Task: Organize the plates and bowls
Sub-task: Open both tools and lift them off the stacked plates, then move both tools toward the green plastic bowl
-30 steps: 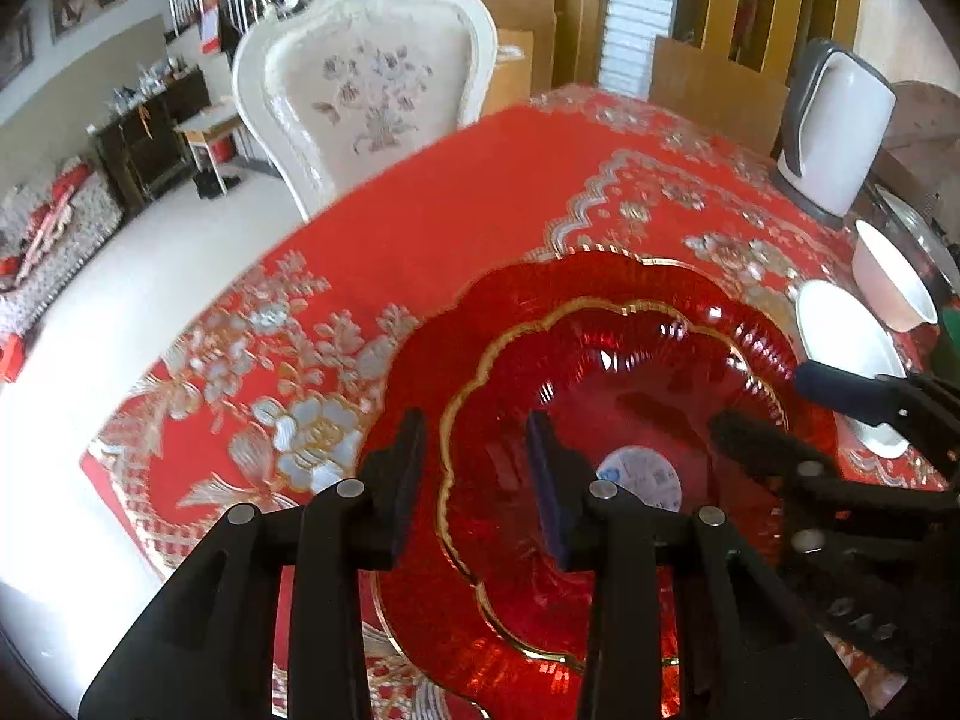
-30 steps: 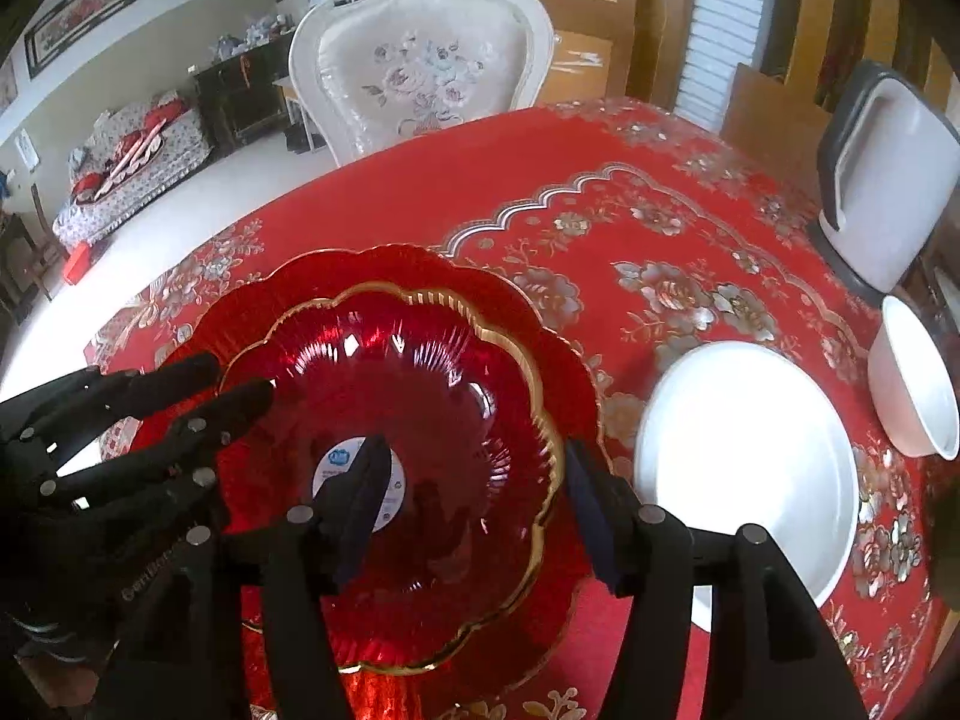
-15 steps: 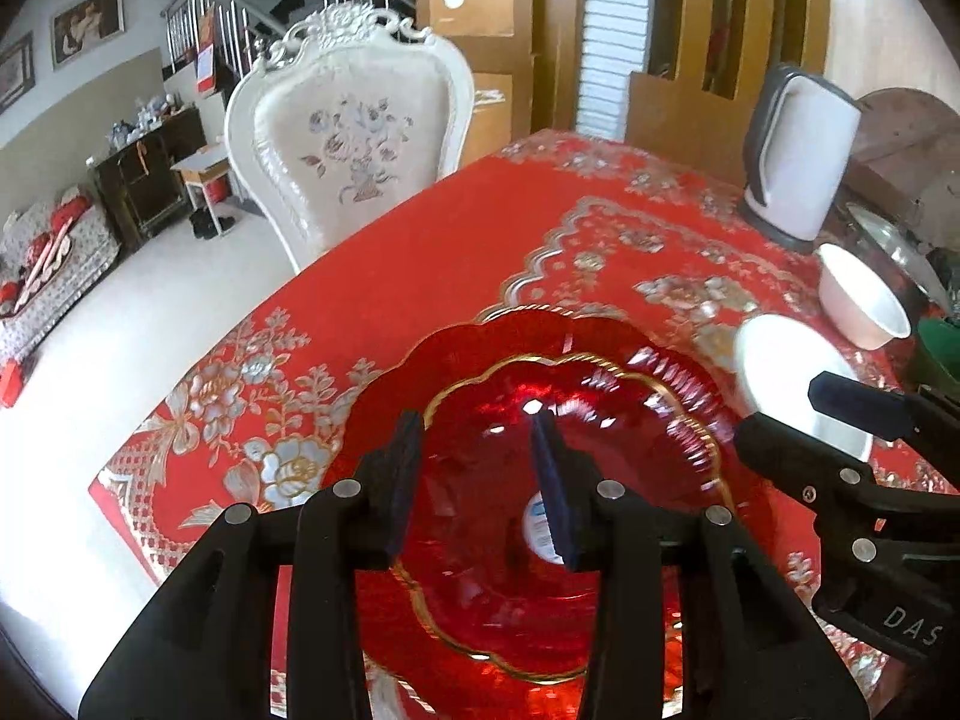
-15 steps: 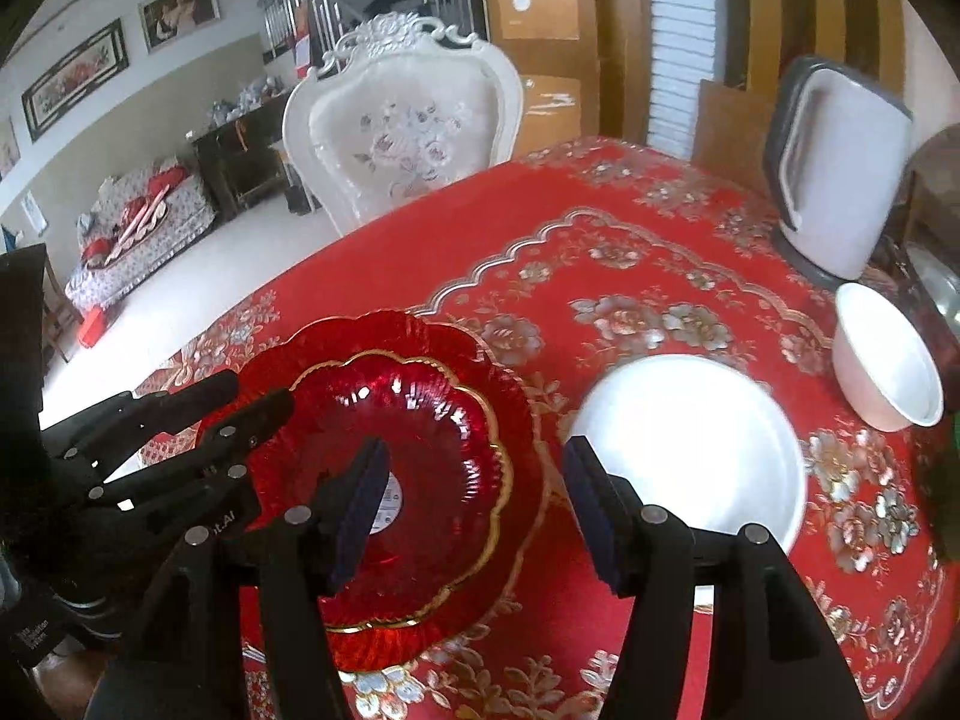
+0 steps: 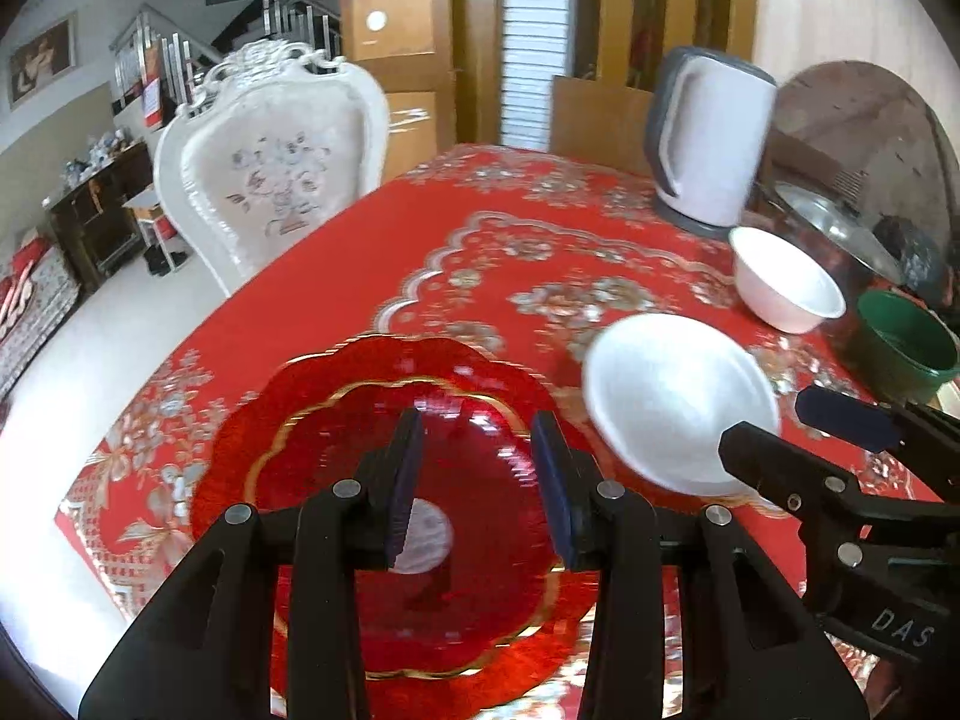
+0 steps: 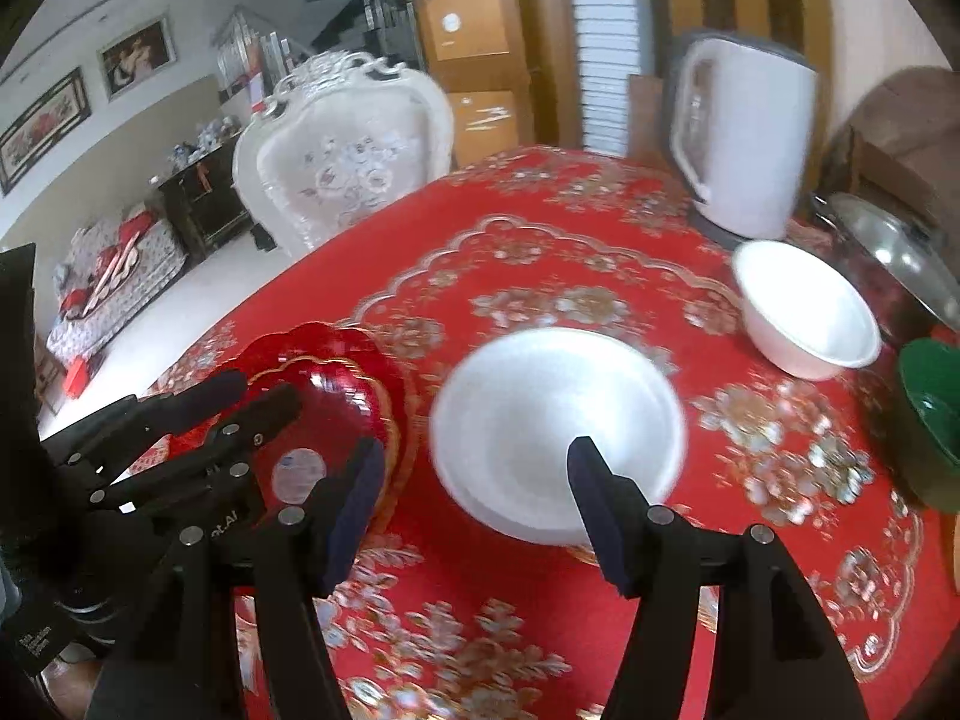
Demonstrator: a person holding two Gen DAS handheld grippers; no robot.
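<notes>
Two stacked red scalloped glass plates with gold rims (image 5: 336,432) lie on the red tablecloth; they also show at the left of the right wrist view (image 6: 336,378). My left gripper (image 5: 474,468) is open and empty above them. A white plate (image 5: 672,396) lies to their right, also in the right wrist view (image 6: 540,420). My right gripper (image 6: 474,492) is open and empty, above that plate's near-left edge. A white bowl (image 6: 804,312) and a green bowl (image 6: 930,408) stand at the right.
A white electric kettle (image 6: 744,132) stands at the back right. A steel pot with a lid (image 5: 834,234) is at the far right. A white ornate chair (image 5: 270,168) stands beyond the table. The table edge (image 5: 144,552) runs along the left.
Both grippers have risen and pulled back from the red plates, which now look smaller. The right gripper has swung right toward the white plate. The green bowl has come into view.
</notes>
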